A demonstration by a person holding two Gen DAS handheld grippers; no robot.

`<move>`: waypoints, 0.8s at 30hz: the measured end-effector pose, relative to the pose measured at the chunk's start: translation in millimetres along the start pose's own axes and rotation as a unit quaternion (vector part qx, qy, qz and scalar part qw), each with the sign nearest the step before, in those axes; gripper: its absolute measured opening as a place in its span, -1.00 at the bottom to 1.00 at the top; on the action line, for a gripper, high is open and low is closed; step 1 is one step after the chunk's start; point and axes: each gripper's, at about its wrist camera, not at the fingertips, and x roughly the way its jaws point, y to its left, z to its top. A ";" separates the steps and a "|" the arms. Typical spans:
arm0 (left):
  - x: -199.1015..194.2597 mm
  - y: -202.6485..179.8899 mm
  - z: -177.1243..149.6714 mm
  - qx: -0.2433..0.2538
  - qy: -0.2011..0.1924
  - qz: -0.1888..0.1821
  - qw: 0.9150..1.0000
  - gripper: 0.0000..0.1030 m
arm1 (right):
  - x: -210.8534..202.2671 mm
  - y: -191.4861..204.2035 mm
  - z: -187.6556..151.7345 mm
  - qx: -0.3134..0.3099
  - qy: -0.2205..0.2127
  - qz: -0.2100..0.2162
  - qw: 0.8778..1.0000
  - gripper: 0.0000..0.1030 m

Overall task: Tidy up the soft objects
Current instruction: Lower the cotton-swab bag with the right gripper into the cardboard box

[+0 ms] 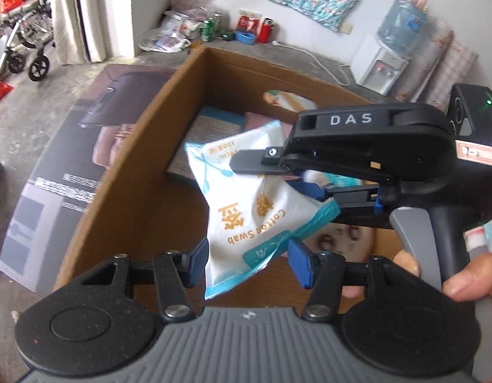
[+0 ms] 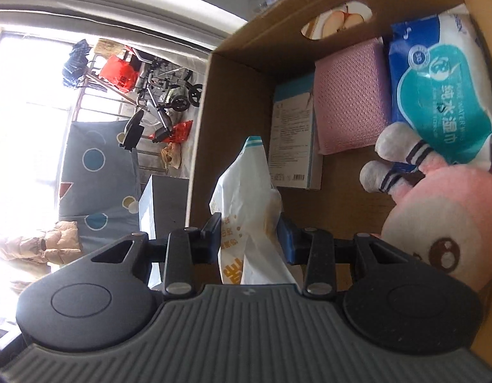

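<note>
The left black two-finger gripper with blue pads [image 1: 246, 261] points steeply downward, its jaws partly apart on either side of a white cotton-swab packet [image 1: 246, 220], the pads not visibly pressing it. The right black two-finger gripper [image 2: 249, 239] angles downward and clamps the same packet between its pads. A bare hand [image 1: 469, 284] grasps the right gripper's grey handle.

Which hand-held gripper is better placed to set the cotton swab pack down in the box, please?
Probably the right hand-held gripper: it pinches the cotton swab pack above the cardboard box. The left hand-held gripper merely straddles the pack's lower edge, jaws apart.
</note>
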 end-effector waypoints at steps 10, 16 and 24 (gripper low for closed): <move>16.0 32.3 4.9 0.005 0.002 0.068 0.998 0.09 | 74.4 -29.4 9.0 0.087 0.026 0.018 0.996 -0.29; 24.1 33.6 1.9 0.024 0.000 0.075 0.997 0.09 | 86.3 -20.1 6.9 0.051 0.043 -0.012 0.998 -0.23; 26.5 35.0 1.1 0.024 0.000 0.076 0.997 0.12 | 89.1 0.7 12.7 0.010 0.045 -0.042 0.998 0.44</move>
